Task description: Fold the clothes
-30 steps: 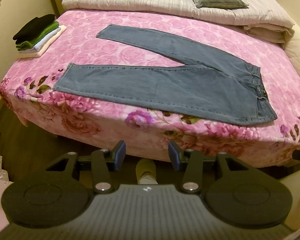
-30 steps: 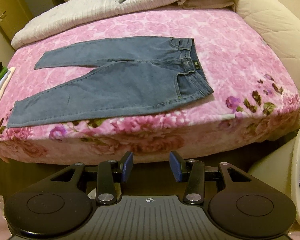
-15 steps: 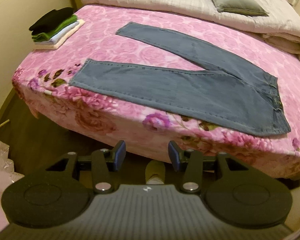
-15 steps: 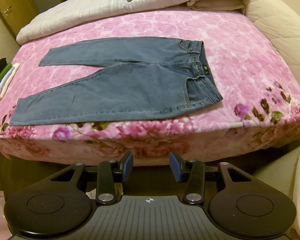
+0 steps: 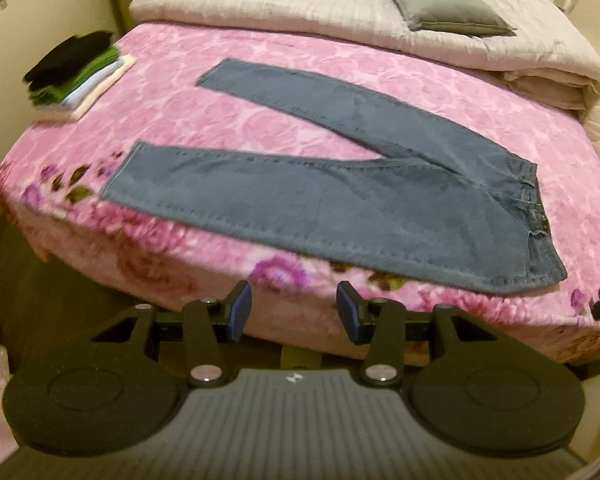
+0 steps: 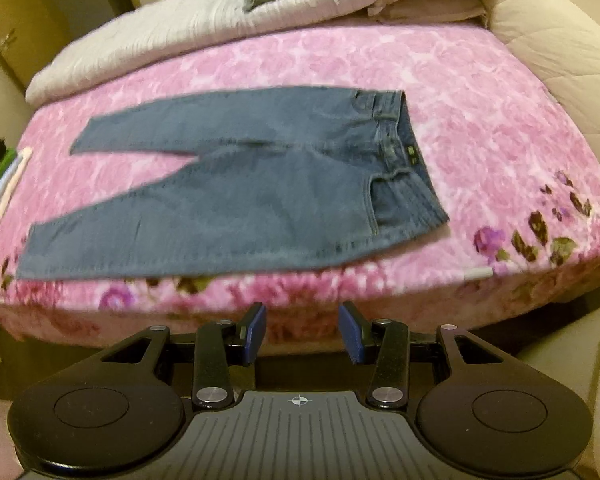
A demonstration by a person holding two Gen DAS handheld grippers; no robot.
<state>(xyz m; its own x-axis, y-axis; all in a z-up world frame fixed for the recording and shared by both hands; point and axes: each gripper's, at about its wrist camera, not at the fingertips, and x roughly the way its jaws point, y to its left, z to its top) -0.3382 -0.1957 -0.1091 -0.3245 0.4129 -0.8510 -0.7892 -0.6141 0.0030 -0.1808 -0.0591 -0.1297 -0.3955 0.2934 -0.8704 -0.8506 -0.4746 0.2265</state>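
A pair of blue jeans lies flat on the pink floral bed, legs spread in a V toward the left, waistband at the right. It also shows in the right wrist view. My left gripper is open and empty, in front of the bed's near edge below the near leg. My right gripper is open and empty, in front of the bed's near edge below the jeans' hip.
A stack of folded clothes sits at the bed's far left corner. A folded white quilt with a grey cushion lies along the head of the bed. A beige padded surface borders the right side.
Both grippers have moved closer to the bed and a little higher, so the jeans look larger. Both stay open.
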